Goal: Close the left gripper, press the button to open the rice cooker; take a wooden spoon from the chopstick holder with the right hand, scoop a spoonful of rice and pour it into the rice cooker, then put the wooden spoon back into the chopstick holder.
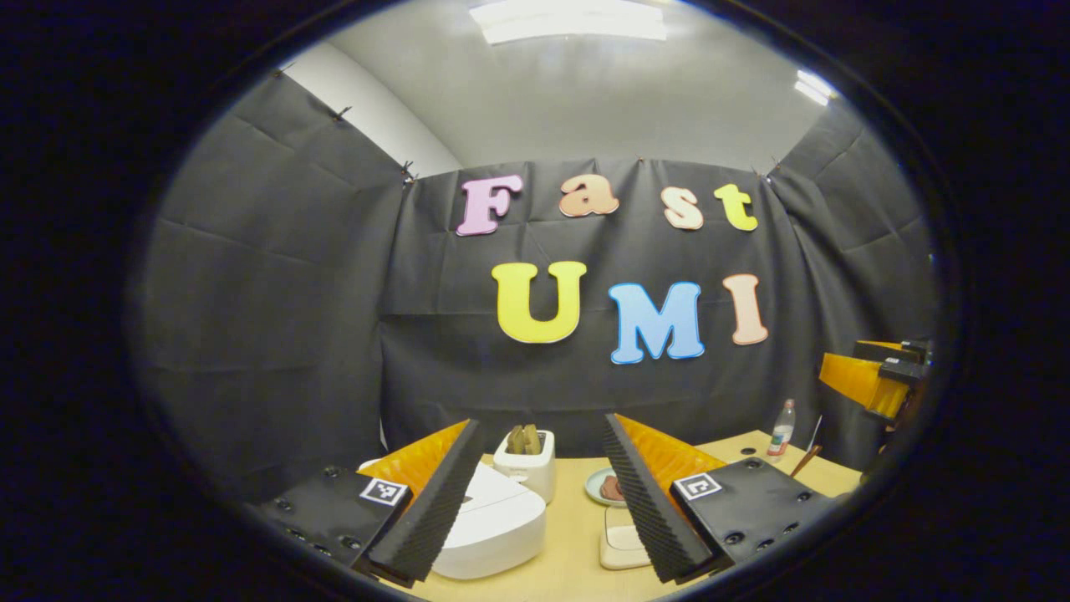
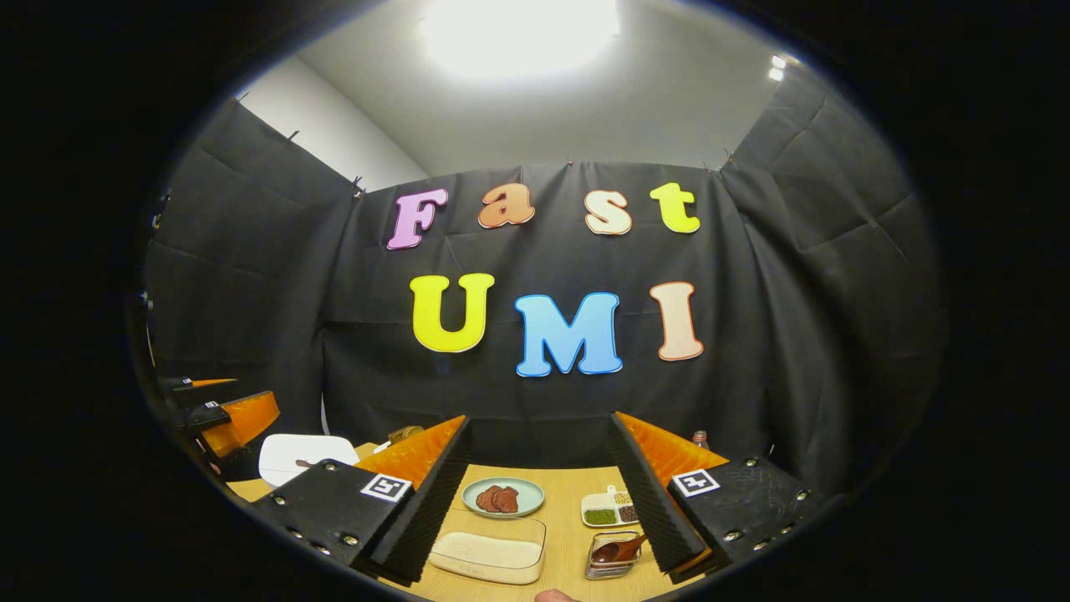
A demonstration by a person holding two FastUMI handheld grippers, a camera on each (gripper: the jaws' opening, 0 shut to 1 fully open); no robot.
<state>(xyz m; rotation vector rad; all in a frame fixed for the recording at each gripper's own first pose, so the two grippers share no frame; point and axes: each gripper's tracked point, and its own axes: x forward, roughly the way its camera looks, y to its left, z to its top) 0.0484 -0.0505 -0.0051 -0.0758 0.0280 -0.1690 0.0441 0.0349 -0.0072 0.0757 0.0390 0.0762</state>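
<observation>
Rice cooker (image 1: 489,527): white, lid down, on the wooden table (image 1: 568,552) at the left of the left gripper view, partly behind that gripper's near finger; in the right gripper view its white top (image 2: 305,456) sits at far left. Left gripper (image 1: 535,502): jaws spread wide, nothing between them, held above the table and apart from the cooker. Right gripper (image 2: 539,502): jaws likewise spread wide and empty, held above the table. White toaster (image 1: 527,460): just behind the cooker, two slices standing in its slots. Plate (image 2: 503,497): pale green, carrying dark reddish pieces, at mid-table. Clear rectangular container of white rice (image 2: 489,556): directly in front of the plate, between the right gripper's fingers. Divided white dish (image 2: 608,508): to the right of the plate, holding green and brownish grains in separate compartments. Chopstick holder (image 2: 610,558): small wire basket in front of the divided dish, near the right finger. Wooden spoon (image 2: 617,550): dark, lying tilted in the holder, handle pointing up to the right. Bottle (image 1: 782,431): clear, red cap, upright near the table's far right edge in the left gripper view.
</observation>
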